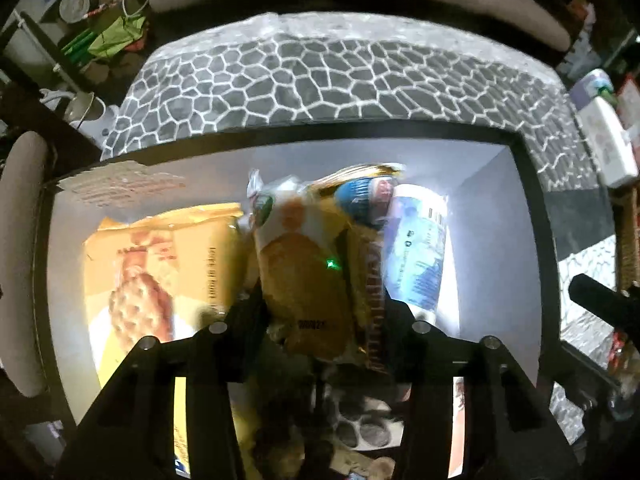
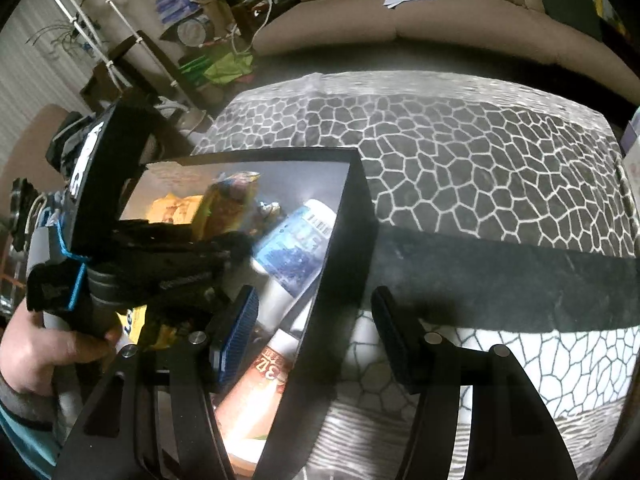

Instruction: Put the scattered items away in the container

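A black box with a white inside (image 1: 524, 208) (image 2: 356, 216) stands on the patterned cover. My left gripper (image 1: 320, 312) is over the box and shut on a clear packet of brown pastry (image 1: 300, 280), held upright inside it. In the box lie a yellow snack bag (image 1: 160, 264), a gold wrapper (image 1: 370, 280) and a blue-and-white tube (image 1: 420, 248) (image 2: 296, 240). My right gripper (image 2: 316, 332) is open and empty, its jaws astride the box's right wall. The left gripper also shows in the right wrist view (image 2: 168, 256).
A grey cover with a white cell pattern (image 2: 480, 168) lies under the box, with a dark band (image 2: 520, 264) across it. A beige sofa (image 2: 400, 28) curves behind. A white item (image 1: 608, 148) lies at the right edge. Clutter and shelves stand at the back left.
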A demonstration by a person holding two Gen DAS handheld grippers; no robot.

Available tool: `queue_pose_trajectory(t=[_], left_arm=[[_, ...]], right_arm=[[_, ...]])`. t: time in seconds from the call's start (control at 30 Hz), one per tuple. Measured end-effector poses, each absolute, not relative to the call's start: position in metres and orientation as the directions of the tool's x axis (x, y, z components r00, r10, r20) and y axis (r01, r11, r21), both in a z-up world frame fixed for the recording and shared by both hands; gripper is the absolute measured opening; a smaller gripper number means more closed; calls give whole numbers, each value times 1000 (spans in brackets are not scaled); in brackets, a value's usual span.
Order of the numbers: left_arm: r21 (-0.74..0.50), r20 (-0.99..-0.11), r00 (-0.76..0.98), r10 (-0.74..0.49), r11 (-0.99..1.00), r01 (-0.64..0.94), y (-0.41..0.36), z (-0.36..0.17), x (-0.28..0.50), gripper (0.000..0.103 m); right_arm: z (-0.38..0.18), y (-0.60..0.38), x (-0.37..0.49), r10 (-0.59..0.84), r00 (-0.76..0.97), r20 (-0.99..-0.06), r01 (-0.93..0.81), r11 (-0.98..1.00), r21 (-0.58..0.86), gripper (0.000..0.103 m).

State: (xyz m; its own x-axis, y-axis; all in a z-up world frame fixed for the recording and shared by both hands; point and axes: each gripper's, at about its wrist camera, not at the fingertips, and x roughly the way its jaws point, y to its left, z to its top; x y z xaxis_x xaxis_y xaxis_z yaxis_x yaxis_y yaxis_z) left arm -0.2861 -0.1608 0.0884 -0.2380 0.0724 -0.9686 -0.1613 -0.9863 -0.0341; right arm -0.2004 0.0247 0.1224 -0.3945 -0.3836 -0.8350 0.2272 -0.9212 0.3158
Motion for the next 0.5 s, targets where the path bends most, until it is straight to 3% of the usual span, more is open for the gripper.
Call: queue_pose_trajectory(t=[0.1, 0.5], left_arm=[[-89, -960, -253, 122, -987, -136, -179, 98, -283, 44], [-29, -975, -215, 63, -987, -157, -184, 86, -260, 50]], right_arm=[[121, 21, -200, -390, -391, -833, 233, -918, 321, 61], [125, 11, -195, -389, -388, -836, 244, -918, 313, 61]])
